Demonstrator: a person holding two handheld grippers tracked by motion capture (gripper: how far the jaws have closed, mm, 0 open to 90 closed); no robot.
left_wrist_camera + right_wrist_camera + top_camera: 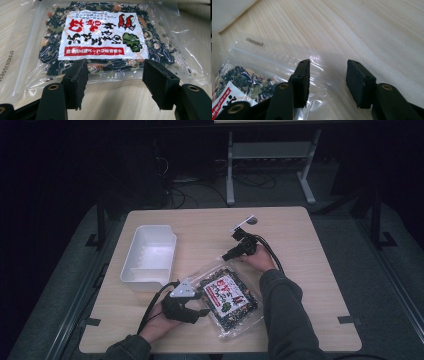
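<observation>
A clear plastic bag of dark dried food with a white and red label (pixel 227 296) lies flat on the wooden table (pixel 300 245). In the left gripper view the bag (pixel 102 37) lies just beyond the jaws. My left gripper (pixel 115 75) is open, its tips at the bag's near edge, with nothing between them. In the high view the left gripper (pixel 204 311) sits at the bag's lower left side. My right gripper (pixel 328 75) is open over the bag's clear sealed end (pixel 287 60), and in the high view it (pixel 226 256) is at the bag's top corner.
An empty white plastic bin (pixel 149 256) stands on the left part of the table, close to the bag. A corner of the bin (pixel 229 12) shows at the upper left of the right gripper view. Cables and desk legs (pixel 230 170) lie on the dark floor beyond the table.
</observation>
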